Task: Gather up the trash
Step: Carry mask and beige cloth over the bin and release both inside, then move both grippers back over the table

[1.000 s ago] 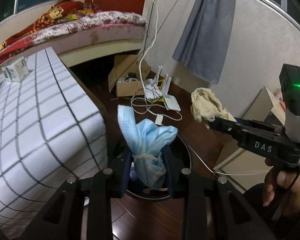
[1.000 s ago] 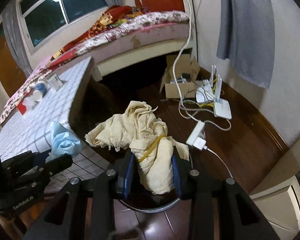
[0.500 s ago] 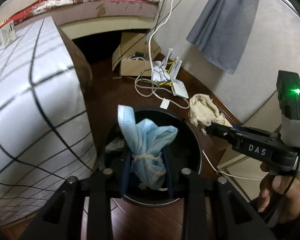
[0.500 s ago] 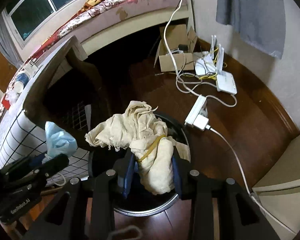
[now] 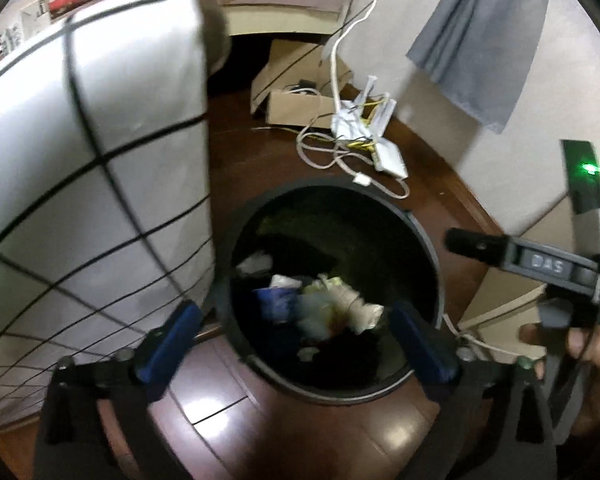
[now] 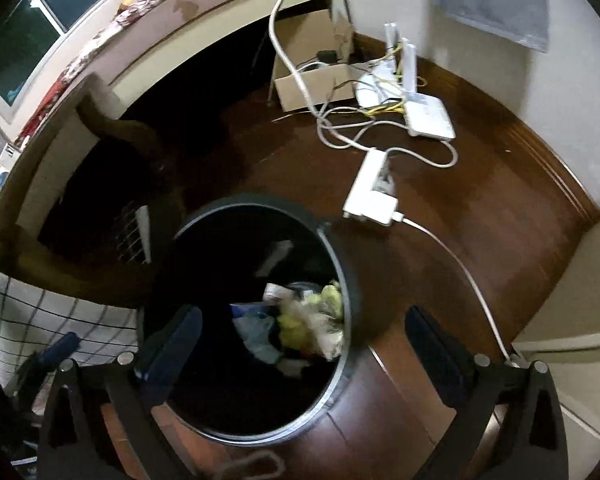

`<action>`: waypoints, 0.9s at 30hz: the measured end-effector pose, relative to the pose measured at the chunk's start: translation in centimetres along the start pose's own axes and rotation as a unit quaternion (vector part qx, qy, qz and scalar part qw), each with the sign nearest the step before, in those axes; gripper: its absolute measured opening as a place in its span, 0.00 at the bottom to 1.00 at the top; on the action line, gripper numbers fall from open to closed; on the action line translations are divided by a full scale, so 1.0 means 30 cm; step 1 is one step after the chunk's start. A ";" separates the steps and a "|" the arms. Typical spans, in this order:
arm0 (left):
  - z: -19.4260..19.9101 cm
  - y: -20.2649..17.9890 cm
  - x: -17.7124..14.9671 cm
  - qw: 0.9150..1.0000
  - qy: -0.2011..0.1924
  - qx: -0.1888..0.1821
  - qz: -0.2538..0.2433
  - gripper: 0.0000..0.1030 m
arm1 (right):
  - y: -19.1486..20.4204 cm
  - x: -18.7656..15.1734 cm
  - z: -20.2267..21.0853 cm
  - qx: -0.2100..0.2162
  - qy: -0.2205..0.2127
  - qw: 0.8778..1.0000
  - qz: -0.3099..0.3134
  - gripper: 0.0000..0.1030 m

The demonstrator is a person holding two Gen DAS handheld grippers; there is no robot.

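A round black trash bin point(image 5: 430, 256) stands on the dark wood floor; it also shows in the right wrist view point(image 6: 350, 280). Inside lie the blue face mask point(image 5: 276, 300) and the cream cloth point(image 5: 340, 308), seen too in the right wrist view as mask point(image 6: 256, 330) and cloth point(image 6: 312, 320) among other scraps. My left gripper point(image 5: 300, 328) is open and empty right above the bin. My right gripper point(image 6: 304, 336) is open and empty above the bin too, and its side shows in the left wrist view point(image 5: 540, 264).
A table with a white checked cloth point(image 5: 80, 200) stands just left of the bin. Routers point(image 6: 420, 112), a power strip point(image 6: 370, 192), cables and a cardboard box point(image 6: 312, 80) lie on the floor beyond. A bed is behind, and a grey curtain point(image 5: 480, 40) hangs at the right.
Both grippers have moved down over the bin and opened. The blue mask and the cream cloth have left the jaws and now lie inside the bin.
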State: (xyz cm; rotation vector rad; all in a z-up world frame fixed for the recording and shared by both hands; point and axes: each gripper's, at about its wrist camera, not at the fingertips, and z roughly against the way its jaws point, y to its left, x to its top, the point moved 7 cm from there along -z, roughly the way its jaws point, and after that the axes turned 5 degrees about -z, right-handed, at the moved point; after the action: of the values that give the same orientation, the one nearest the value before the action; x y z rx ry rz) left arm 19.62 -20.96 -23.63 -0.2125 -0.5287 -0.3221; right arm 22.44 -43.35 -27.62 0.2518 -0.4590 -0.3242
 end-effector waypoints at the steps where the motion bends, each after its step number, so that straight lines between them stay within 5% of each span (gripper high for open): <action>1: 0.001 0.002 -0.001 1.000 -0.001 0.003 -0.001 0.99 | -0.009 -0.006 0.007 -0.006 -0.004 1.000 0.000 0.99; 17: 0.113 0.042 -0.025 0.999 -0.036 0.028 -0.005 0.99 | 0.049 -0.080 0.157 -0.060 -0.082 0.993 0.058 0.99; 27: 0.200 0.082 -0.043 0.998 -0.056 0.039 -0.001 0.99 | 0.167 -0.131 0.220 -0.051 -0.113 0.986 0.108 0.99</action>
State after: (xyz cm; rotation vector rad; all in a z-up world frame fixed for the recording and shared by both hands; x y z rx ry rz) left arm 16.68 -16.67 -19.54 -0.1558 -0.6510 -0.2919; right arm 17.25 -38.40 -21.90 0.0648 -0.6851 -0.1636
